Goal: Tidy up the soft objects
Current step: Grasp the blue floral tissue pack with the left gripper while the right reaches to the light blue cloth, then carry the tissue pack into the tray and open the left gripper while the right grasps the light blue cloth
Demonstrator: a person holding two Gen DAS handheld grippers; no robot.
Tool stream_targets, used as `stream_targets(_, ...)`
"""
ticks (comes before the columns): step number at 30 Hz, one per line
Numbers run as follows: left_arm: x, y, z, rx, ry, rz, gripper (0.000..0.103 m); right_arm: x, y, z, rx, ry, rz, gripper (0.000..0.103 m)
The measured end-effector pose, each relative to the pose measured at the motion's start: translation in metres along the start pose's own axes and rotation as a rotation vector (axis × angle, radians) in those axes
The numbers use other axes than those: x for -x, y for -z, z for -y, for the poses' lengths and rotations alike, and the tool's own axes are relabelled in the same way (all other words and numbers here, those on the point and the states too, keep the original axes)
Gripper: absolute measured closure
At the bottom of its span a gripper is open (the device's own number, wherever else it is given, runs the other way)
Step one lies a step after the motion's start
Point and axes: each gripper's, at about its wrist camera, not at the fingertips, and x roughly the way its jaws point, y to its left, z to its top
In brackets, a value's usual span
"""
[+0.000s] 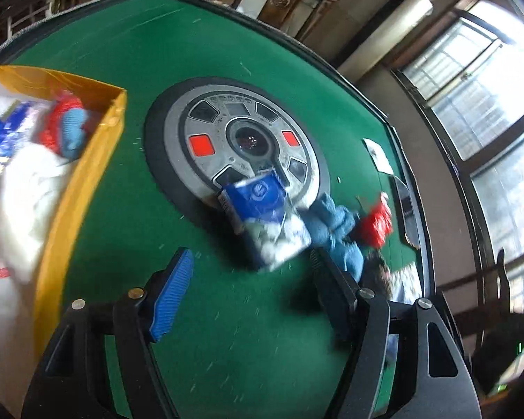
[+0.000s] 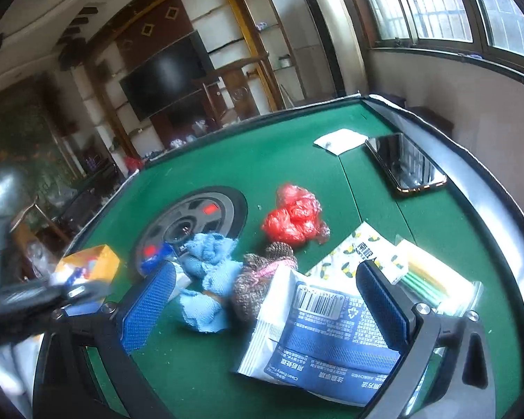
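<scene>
Hovering spread apart and holding nothing, the left tool (image 1: 251,279) faces a blue packet (image 1: 265,216) beside the worktop's (image 1: 122,56) round hub (image 1: 234,143). The yellow box (image 1: 87,160) sits left. The right tool (image 2: 265,296), also spread wide, straddles a wipes pack (image 2: 317,335); a blue cloth (image 2: 209,272) and red bag (image 2: 293,218) lie close beyond.

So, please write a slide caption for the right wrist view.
Open right gripper above a blue wipes packet, beside blue cloth and red plastic bag on green table.
</scene>
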Motion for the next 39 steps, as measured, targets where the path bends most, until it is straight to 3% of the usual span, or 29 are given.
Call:
stream_targets(3,-0.019,-0.009,0.008,0.004,-0.06,0.024,0.035,-0.004,-0.002,0.003,-0.018,-0.025,-0.018,0.001)
stream_targets(7,-0.037,-0.009,0.029,-0.094,-0.18,0.066,0.035,-0.006,-0.004,0.006,-0.047,-0.053,-0.039,0.001)
stream_targets(10,-0.052,-0.006,0.037,-0.128,-0.203,0.03,0.029,-0.006,-0.006,0.009,-0.067,-0.063,-0.044,0.001)
stream_targets(14,-0.055,-0.001,0.044,-0.22,-0.218,0.058,0.026,-0.01,-0.006,0.013,-0.101,-0.077,-0.07,0.001)
stream_targets(16,-0.053,0.002,0.043,-0.274,-0.192,0.047,0.032,-0.011,-0.006,0.014,-0.106,-0.071,-0.077,0.001)
stream_targets(18,-0.046,0.005,0.039,-0.293,-0.147,0.024,0.044,-0.011,-0.006,0.014,-0.107,-0.06,-0.075,0.001)
stream_targets(21,-0.031,0.011,0.031,-0.301,-0.086,-0.008,0.045,-0.012,-0.005,0.016,-0.11,-0.052,-0.079,0.001)
stream_targets(33,0.065,0.049,0.012,-0.248,0.155,0.012,0.045,-0.017,-0.002,0.019,-0.096,-0.014,-0.089,0.001)
stream_targets(36,0.094,0.065,-0.003,-0.246,0.179,0.057,0.045,-0.017,-0.002,0.022,-0.1,-0.005,-0.087,0.001)
stream_targets(39,0.106,0.071,-0.021,-0.193,0.221,0.053,0.045,-0.018,-0.002,0.023,-0.097,-0.002,-0.085,0.001)
